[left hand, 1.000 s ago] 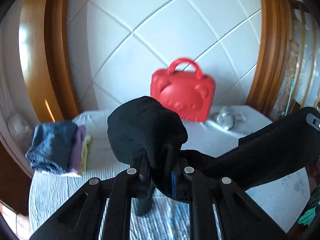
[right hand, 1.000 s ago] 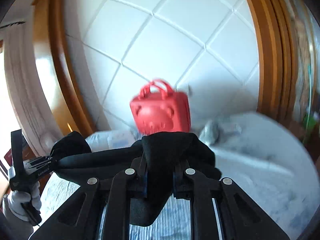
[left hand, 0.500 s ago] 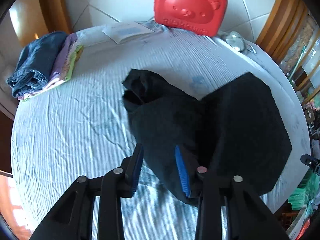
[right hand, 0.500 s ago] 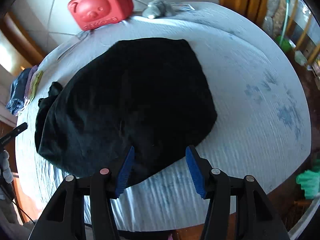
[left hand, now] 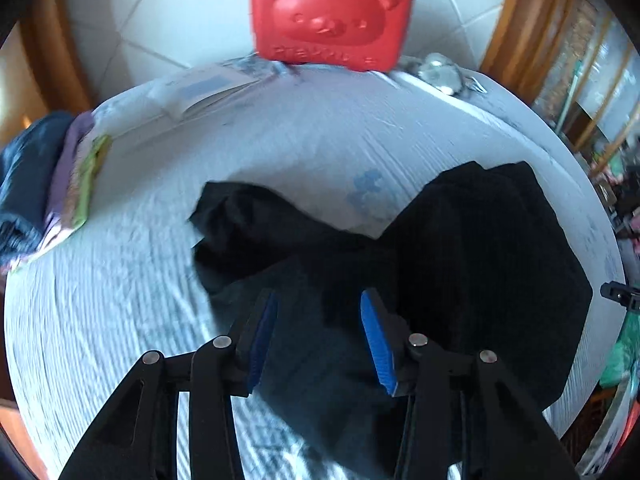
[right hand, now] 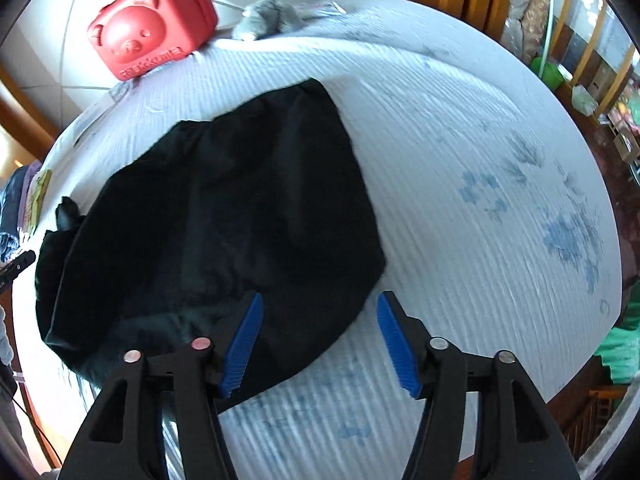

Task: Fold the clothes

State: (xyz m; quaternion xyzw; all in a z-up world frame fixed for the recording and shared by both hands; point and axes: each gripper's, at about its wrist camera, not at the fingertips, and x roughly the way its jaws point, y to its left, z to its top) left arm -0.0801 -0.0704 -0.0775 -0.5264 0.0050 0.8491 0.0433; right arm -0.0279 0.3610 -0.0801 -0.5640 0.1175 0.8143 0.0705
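Note:
A black garment (left hand: 460,264) lies spread on the pale blue bed sheet (left hand: 120,312); it also shows in the right wrist view (right hand: 224,216). One bunched end (left hand: 240,216) points to the left. My left gripper (left hand: 316,320) is open and empty, just above the garment's near edge. My right gripper (right hand: 320,320) is open and empty, over the garment's near right edge.
A red bear-shaped case (left hand: 332,12) stands at the back against the tiled wall, also in the right wrist view (right hand: 148,20). A stack of folded clothes (left hand: 44,188) sits at the left edge. A grey bundle (right hand: 264,20) and an open booklet (left hand: 204,88) lie at the back.
One second ago both grippers were shut on the black garment and held it up. They have let go; the garment now lies flat and both grippers are open above it.

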